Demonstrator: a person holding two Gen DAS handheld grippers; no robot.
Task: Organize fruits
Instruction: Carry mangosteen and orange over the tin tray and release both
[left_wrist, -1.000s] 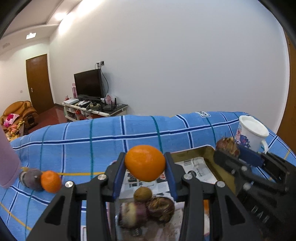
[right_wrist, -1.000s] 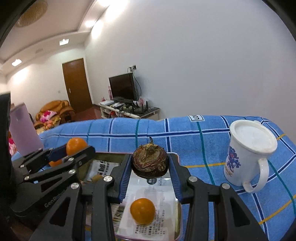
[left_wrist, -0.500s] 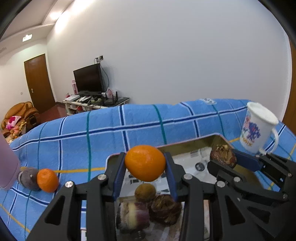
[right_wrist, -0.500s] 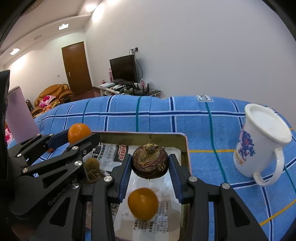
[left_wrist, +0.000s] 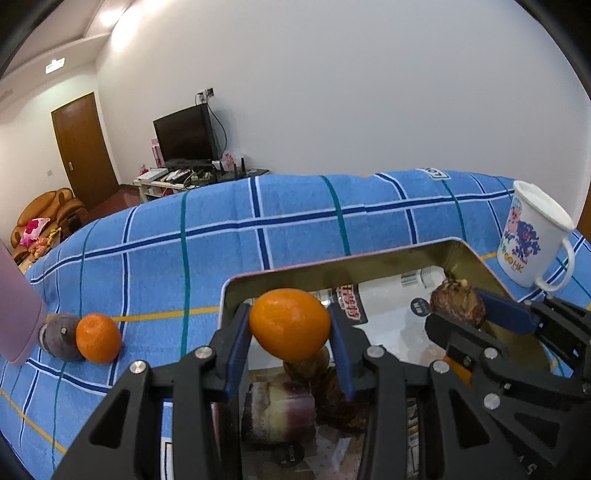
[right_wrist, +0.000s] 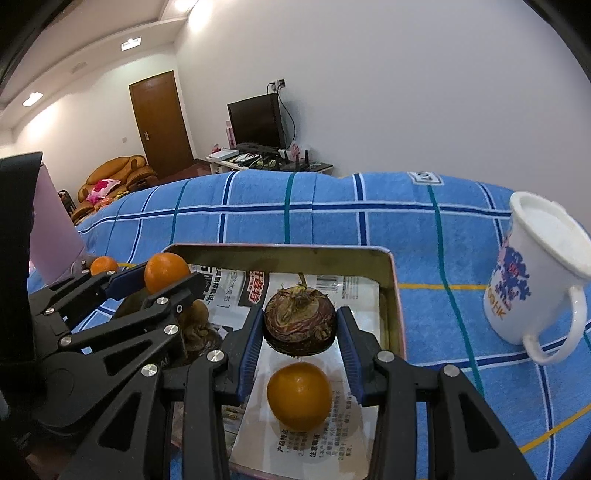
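White walls, a brown door (right_wrist: 161, 123), a television (right_wrist: 256, 122) on a low stand and an orange sofa (right_wrist: 110, 177) lie behind a surface covered by a blue checked cloth (left_wrist: 229, 236). On the cloth sits a metal tray (right_wrist: 280, 254) lined with printed paper (right_wrist: 317, 439).

Compared with a second ago, both grippers have come forward and lower over the tray: more of its far wall and lining shows now, and the white mug (right_wrist: 535, 273) has slid toward the right edge of both views. The grips have not changed. The left gripper (left_wrist: 290, 325) is clamped on an orange (left_wrist: 290, 324) above the tray's near left part; the right gripper (right_wrist: 300, 325) is clamped on a dark brown, stemmed fruit (right_wrist: 300, 323) over the tray's right side, with a second orange (right_wrist: 299, 395) lying on the paper just below it.

Under the left gripper several brownish and purplish fruits (left_wrist: 280, 410) lie in the tray, partly hidden by the fingers, and I cannot tell what they are. Off the tray to the left, a third orange (left_wrist: 98, 338) touches a grey-purple round fruit (left_wrist: 59, 334), beside a pink object (left_wrist: 16, 317) cut off by the frame edge.

The paper carries Chinese print too small to read. The mug's blue design has orange letters below it, reading roughly "HK".
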